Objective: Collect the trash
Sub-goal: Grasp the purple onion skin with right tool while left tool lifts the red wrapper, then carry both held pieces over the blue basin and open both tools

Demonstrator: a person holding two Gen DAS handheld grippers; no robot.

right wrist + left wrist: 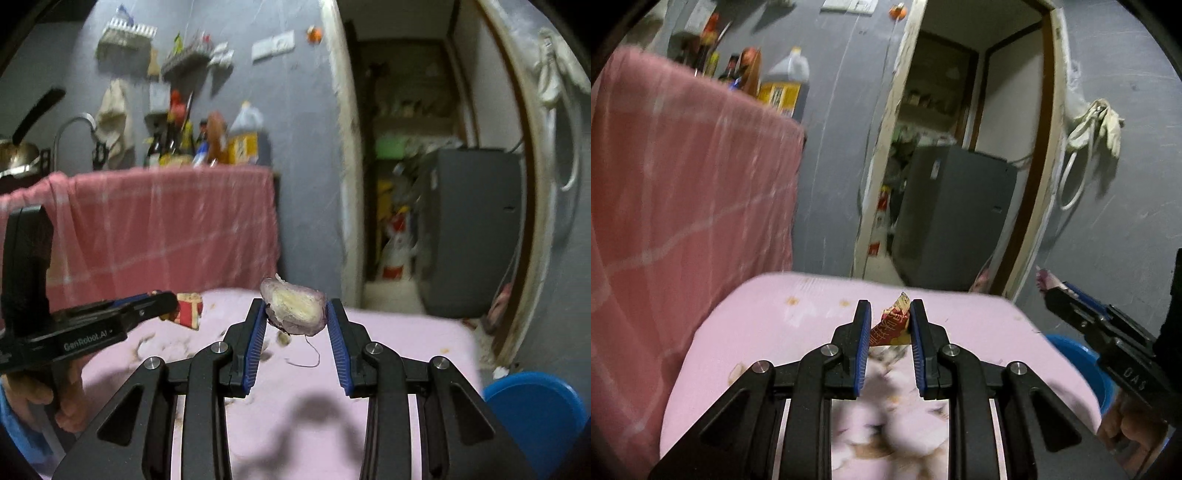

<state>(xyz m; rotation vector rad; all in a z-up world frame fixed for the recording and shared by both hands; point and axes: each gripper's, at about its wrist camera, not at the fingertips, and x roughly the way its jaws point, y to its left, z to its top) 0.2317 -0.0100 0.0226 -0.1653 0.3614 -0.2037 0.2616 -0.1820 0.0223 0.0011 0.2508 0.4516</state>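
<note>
1. The left gripper [886,314] pinches a red wrapper [892,323]; the right gripper [297,314] clamps an onion scrap [293,310], long axis across the jaws.
2. Both hang above the pink table [406,350].
3. The blue bin [535,406] sits low to the right (likely the drop spot), nearer the right gripper.

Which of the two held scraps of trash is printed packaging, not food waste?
The red wrapper in the left gripper; the right gripper holds a pale, purple-skinned onion piece.
</note>
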